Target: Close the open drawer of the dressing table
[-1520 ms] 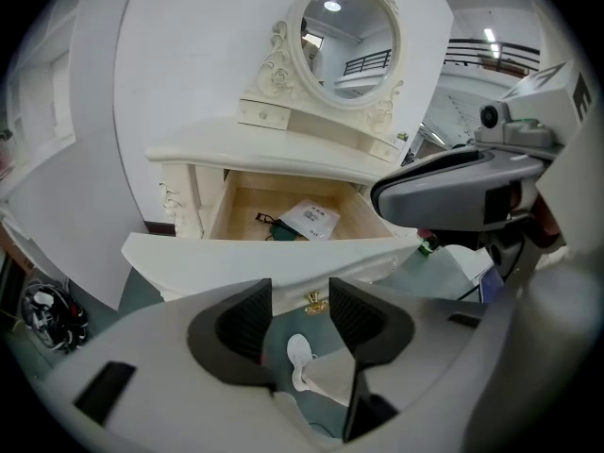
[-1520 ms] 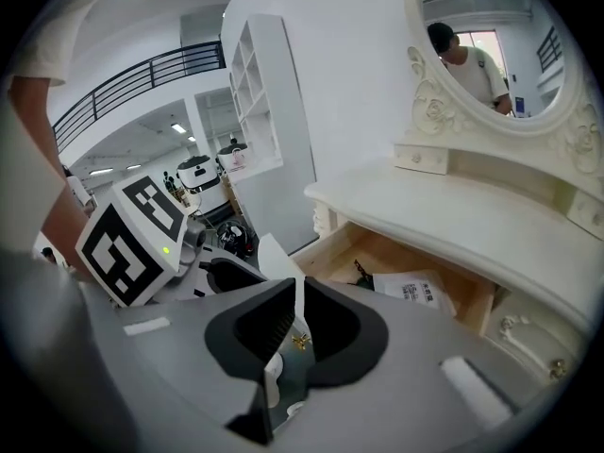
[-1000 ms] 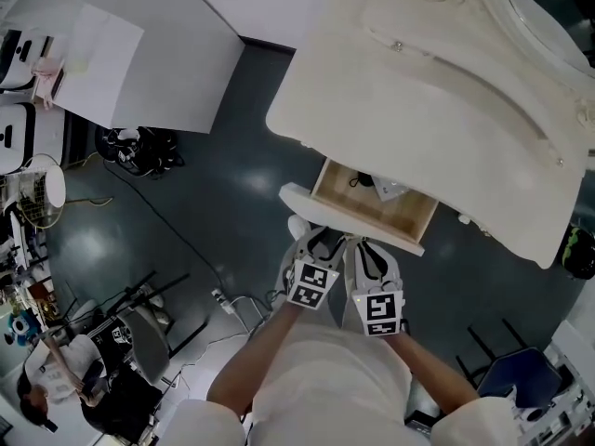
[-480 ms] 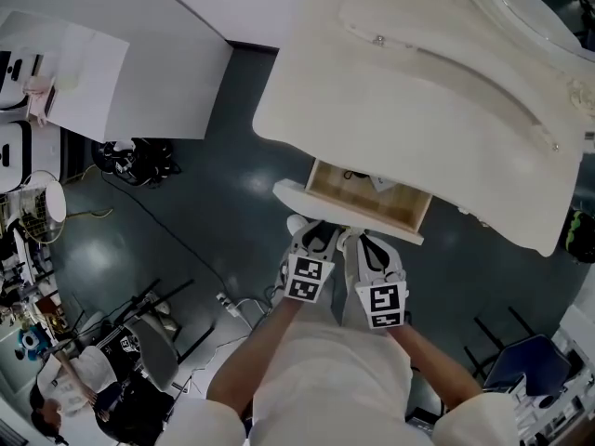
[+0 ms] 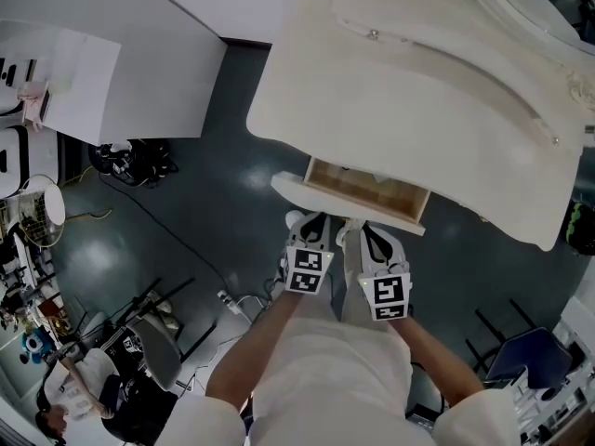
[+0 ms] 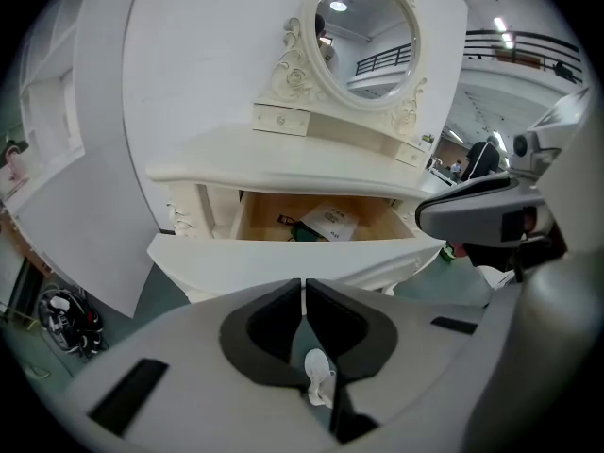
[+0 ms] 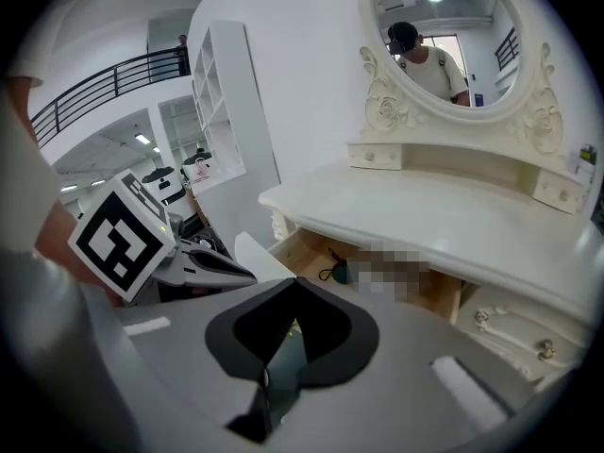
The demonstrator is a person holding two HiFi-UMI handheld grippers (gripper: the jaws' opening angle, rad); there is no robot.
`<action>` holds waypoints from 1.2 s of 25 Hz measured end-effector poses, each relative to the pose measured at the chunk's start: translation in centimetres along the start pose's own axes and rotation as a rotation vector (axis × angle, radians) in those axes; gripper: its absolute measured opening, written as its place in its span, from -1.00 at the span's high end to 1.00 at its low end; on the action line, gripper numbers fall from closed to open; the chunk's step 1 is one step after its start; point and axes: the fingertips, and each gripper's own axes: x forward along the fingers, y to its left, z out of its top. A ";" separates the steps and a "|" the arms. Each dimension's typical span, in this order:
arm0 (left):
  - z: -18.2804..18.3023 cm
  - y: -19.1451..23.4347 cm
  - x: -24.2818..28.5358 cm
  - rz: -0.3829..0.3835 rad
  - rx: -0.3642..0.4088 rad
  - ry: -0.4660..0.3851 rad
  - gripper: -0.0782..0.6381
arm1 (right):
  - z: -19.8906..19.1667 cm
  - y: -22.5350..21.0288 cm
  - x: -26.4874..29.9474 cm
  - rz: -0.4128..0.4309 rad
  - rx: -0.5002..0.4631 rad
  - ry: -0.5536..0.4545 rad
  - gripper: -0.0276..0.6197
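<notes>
Drawer [image 5: 335, 201] further in — leaflet [image 6: 330, 220] inside, print illegible

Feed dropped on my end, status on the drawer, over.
The left gripper just closed, empty; right gripper shut, empty; both at the drawer front. It is partly open, papers inside. Nothing seen blocking it.
</notes>
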 end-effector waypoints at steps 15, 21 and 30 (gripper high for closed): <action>2.4 0.2 1.5 0.017 0.022 -0.002 0.72 | 1.4 -0.5 0.9 0.007 0.000 -0.009 0.92; 3.4 0.2 2.3 0.022 0.033 -0.016 0.72 | 1.8 -1.5 1.1 -0.010 0.001 -0.017 0.92; 4.9 0.4 2.2 0.032 0.074 -0.047 0.72 | 2.1 -1.8 1.3 -0.005 0.000 -0.024 0.92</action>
